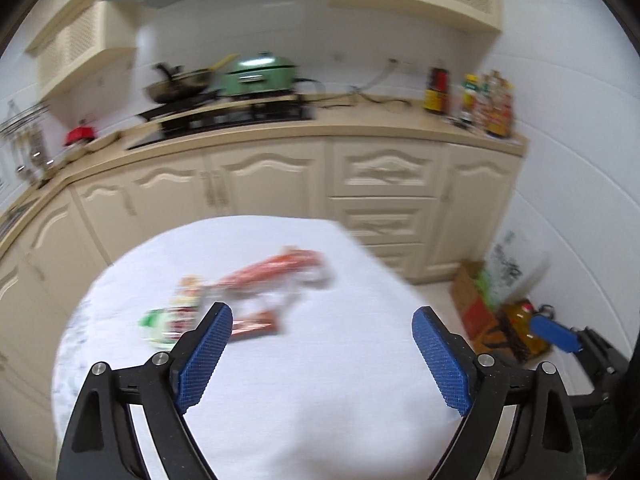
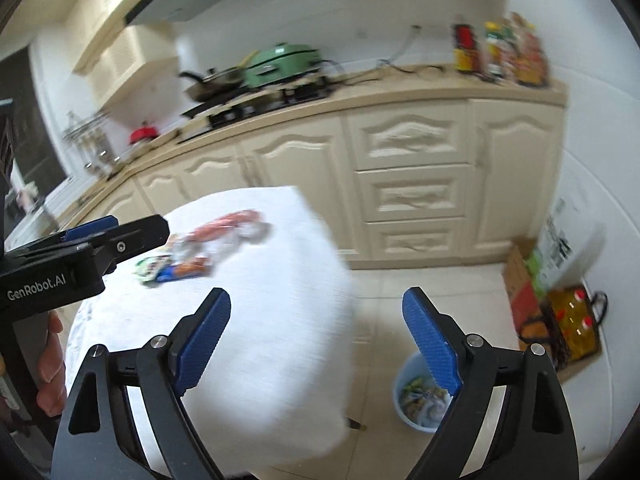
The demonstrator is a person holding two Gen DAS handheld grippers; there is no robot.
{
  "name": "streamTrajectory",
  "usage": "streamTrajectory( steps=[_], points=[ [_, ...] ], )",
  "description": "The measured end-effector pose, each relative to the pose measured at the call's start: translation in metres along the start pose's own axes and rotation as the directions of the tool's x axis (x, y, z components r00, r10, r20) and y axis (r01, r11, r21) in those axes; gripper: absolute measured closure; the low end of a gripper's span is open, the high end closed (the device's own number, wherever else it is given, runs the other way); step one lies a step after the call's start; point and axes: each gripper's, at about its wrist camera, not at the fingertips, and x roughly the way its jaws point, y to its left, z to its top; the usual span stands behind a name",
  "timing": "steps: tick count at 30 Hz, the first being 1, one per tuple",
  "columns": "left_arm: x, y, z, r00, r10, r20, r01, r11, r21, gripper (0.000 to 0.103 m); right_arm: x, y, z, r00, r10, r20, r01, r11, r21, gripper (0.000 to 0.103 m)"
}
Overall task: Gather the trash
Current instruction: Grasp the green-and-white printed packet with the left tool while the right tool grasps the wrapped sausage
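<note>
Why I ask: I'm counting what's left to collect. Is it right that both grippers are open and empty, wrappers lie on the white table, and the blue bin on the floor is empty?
Not quite: the blue bin already holds wrappers, as the right wrist view shows. The rest stands.

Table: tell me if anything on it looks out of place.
Yes. Several crumpled snack wrappers lie scattered on the white tablecloth, toward its far left side. They look like litter that belongs in the blue bin on the floor beside the table, which already holds similar wrappers. Motion blur hides finer detail.
</note>
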Motion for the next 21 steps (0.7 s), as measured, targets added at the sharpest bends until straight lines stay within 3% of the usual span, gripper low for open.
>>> streamTrajectory(
  steps=[4,10,15,21],
  points=[
    [0.013,0.066,-0.009,0.997,0.072,-0.036,-0.074,0.995,-0.063,0.013,0.03,0.043,0.005,0.999,0.027,-0.041,-0.029,0.998,-0.058,0.01],
    [0.056,0.131,-0.026,0.98,0.13,-0.149,-0.146,0.984,-0.106,0.009,0.088,0.09,0.005,0.991,0.051,-0.126,-0.066,0.991,-0.117,0.01],
    [0.09,0.155,-0.037,0.962,0.124,-0.242,-0.161,0.977,-0.141,0.009,0.132,0.107,0.011,0.988,0.016,-0.153,-0.038,0.989,-0.144,0.01],
    [0.115,0.165,-0.038,0.951,0.126,-0.281,-0.169,0.977,-0.133,0.008,0.171,0.11,0.031,0.987,-0.063,-0.148,0.035,0.982,-0.186,0.01]
  ],
)
